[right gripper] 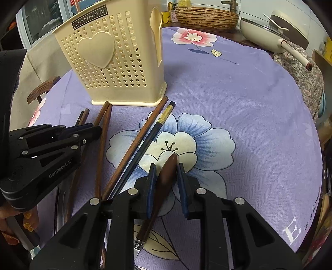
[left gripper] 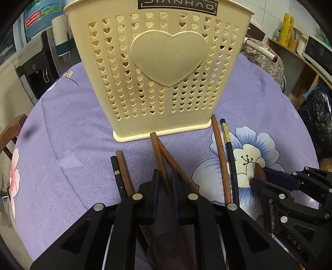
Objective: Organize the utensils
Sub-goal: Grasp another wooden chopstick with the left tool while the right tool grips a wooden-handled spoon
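Observation:
A cream holder pierced with hearts stands upright on the purple flowered cloth; the right wrist view shows this holder at the upper left. Several chopsticks lie in front of it. My left gripper is shut on a brown wooden chopstick whose far end touches the holder's base. A second brown one crosses beside it. My right gripper is shut on the dark wooden handle of a utensil with a metal collar at its near end. A brown chopstick and a black chopstick lie between the two grippers.
A short brown and black pair lies left of the left gripper. A pan with a lid and a wicker basket sit at the table's far edge. A wooden chair stands at the left. A person's hand holds the left gripper.

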### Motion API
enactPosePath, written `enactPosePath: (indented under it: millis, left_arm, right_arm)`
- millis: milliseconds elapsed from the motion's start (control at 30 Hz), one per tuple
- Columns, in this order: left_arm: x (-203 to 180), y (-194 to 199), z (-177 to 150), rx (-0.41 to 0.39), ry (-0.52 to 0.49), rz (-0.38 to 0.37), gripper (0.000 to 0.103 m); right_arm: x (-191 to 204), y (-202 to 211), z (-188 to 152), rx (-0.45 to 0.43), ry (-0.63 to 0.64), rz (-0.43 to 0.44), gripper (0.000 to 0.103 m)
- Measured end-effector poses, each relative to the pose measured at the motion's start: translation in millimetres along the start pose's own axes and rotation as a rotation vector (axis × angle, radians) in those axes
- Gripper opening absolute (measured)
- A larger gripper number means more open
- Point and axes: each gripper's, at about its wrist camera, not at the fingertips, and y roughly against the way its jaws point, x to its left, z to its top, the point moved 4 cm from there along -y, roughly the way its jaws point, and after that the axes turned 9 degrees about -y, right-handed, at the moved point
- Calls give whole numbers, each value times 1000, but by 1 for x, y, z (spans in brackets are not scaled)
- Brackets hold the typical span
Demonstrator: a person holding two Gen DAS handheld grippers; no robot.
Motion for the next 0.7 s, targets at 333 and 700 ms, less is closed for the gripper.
enactPosePath:
  millis: [333, 700]
  left_arm:
    - [2, 4, 3, -33, 38, -19, 10]
    - [-5, 34, 12, -125, 40, -29, 9]
  right_arm:
    - [-9, 0, 3, -5, -66, 65, 19]
    - [-17, 19, 11, -63, -134, 164, 16]
